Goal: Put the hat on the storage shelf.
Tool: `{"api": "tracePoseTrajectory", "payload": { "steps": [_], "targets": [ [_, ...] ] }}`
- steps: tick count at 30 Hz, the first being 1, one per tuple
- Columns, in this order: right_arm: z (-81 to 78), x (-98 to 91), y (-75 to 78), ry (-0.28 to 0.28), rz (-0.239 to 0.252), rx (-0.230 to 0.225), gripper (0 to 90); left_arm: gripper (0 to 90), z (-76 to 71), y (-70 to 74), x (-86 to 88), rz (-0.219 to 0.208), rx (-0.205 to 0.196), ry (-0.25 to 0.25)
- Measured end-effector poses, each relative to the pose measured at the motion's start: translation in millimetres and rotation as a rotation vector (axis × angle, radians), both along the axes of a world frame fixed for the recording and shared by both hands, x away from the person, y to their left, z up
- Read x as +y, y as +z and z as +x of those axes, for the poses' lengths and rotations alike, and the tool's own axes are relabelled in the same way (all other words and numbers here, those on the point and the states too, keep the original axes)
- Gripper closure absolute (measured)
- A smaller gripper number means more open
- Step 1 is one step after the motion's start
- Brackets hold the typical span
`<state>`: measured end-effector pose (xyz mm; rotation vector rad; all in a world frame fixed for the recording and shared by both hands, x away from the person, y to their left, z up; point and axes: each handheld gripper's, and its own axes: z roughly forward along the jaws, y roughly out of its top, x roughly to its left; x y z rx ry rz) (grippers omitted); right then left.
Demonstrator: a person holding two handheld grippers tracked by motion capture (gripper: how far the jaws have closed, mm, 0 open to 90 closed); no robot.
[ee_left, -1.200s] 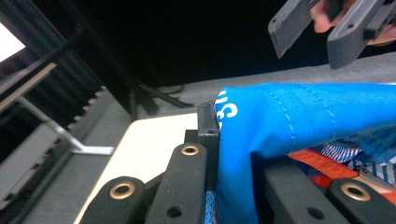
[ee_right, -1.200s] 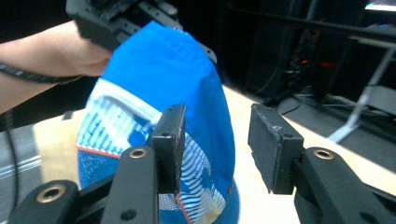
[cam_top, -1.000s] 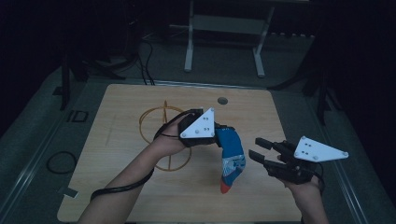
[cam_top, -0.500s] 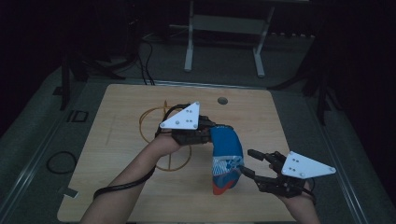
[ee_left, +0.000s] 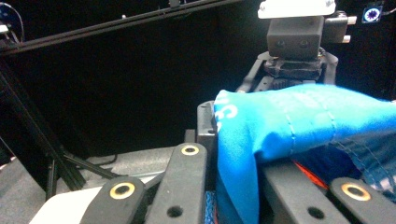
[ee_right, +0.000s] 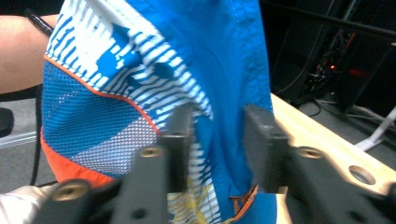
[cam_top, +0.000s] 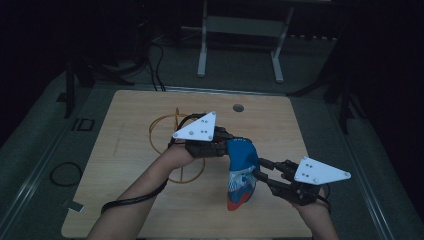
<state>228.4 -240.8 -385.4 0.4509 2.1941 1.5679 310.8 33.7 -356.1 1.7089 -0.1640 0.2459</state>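
A blue sports garment [cam_top: 242,172] with a white pattern and orange trim hangs above the wooden table [cam_top: 125,110]. My left gripper [cam_top: 227,147] is shut on its top edge, and in the left gripper view the blue cloth [ee_left: 303,112] is folded over between the jaws of that gripper [ee_left: 243,154]. My right gripper [cam_top: 261,169] is at the garment's right side, about halfway down. In the right gripper view this gripper [ee_right: 219,135] is open, its jaws standing either side of a fold of the cloth [ee_right: 140,70].
A yellow wire hoop frame [cam_top: 172,135] lies on the table behind my left hand. A small round hole [cam_top: 238,107] sits near the table's far edge. A metal stand [cam_top: 240,30] is on the floor beyond, and a cable loop [cam_top: 64,173] lies left of the table.
My right gripper has moved left from the table's right side up to the garment. The left gripper has shifted slightly left, still holding the garment up.
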Motion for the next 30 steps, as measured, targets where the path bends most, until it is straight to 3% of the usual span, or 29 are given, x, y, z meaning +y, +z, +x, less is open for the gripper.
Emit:
{"api": "tracePoseTrajectory", "payload": {
  "steps": [1, 3, 5, 16, 20, 23, 24, 26, 30],
  "targets": [
    [0.6, 0.5, 0.1, 0.005, 0.0, 0.006, 71.3, 88.2, 0.0, -0.2, -0.1, -0.002, 0.001, -0.002],
    [1.6, 1.4, 0.1, 0.013, -0.005, 0.011, 84.1, 88.2, 0.3, -0.3, -0.3, 0.002, 0.002, -0.001],
    [1.6, 2.1, 0.1, 0.003, -0.013, 0.011, 89.8, 88.2, 0.8, -0.6, -0.2, 0.004, 0.004, 0.0],
    [-8.1, -3.3, 7.8, -0.042, 0.001, -0.029, 90.0, 87.3, 4.5, -1.4, 4.9, 0.014, 0.013, 0.044],
    [-10.0, -6.5, 11.7, -0.038, 0.011, -0.029, 90.0, 85.0, 8.4, -2.0, 6.9, 0.024, 0.05, 0.083],
    [-9.3, -9.2, 13.3, -0.04, 0.023, -0.025, 90.0, 83.6, 11.0, -3.7, 8.0, 0.028, 0.066, 0.083],
    [-8.5, -10.5, 14.2, -0.034, 0.028, -0.018, 90.0, 83.6, 11.5, -5.9, 7.7, 0.044, 0.076, 0.117],
    [-7.8, -17.0, 17.9, -0.032, 0.052, -0.013, 90.0, 82.4, 10.2, -7.4, 6.1, 0.072, 0.082, 0.127],
    [-6.6, -28.7, 24.3, -0.043, 0.095, -0.01, 90.0, 79.4, 6.8, -8.5, 3.7, 0.102, 0.081, 0.112]
  ]
}}
